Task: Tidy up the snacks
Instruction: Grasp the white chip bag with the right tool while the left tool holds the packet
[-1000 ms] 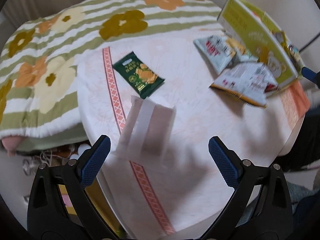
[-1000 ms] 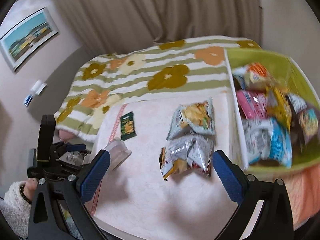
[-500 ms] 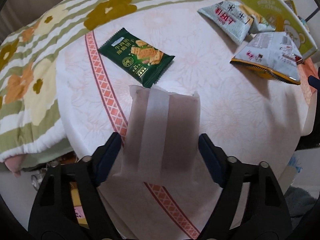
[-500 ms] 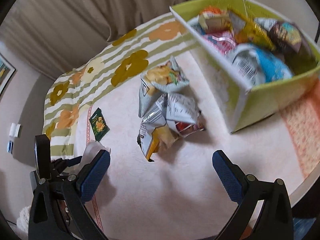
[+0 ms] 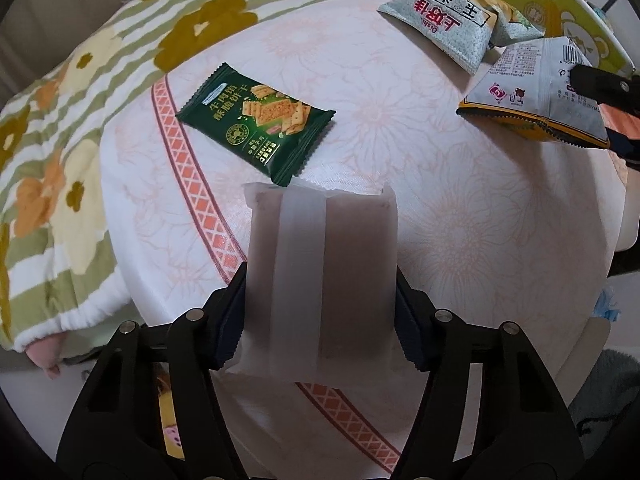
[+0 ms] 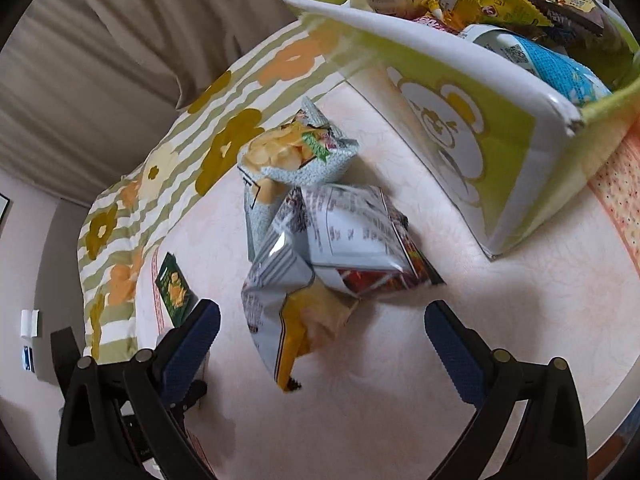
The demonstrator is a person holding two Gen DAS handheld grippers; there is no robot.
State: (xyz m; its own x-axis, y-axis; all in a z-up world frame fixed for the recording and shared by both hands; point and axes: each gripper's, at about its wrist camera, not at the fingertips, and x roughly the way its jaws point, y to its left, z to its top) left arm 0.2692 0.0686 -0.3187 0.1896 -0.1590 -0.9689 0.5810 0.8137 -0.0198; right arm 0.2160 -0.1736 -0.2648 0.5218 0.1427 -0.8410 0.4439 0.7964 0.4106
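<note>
Cracker pack (image 5: 256, 120) lies beyond left claw (image 5: 320, 300) gripping pouch (image 5: 320, 276); right claw (image 6: 320, 340) open

Pink floral tablecloth (image 5: 460, 220), striped flowered quilt (image 5: 60, 140), beige curtain (image 6: 120, 40), framed picture edge (image 6: 3, 208)

The dark green cracker packet (image 5: 256, 122) on the worktop (image 5: 460, 208) carries pale Chinese characters reading 牛肉粒酥脆饼干. The grey-speckled snack bag (image 5: 440, 20), seen upside down, shows "Oishi" and 上好佳 in red, with large dark characters that look like 玉米. The white-backed bag (image 5: 536, 92) has small print and a barcode, too fine to read
</note>
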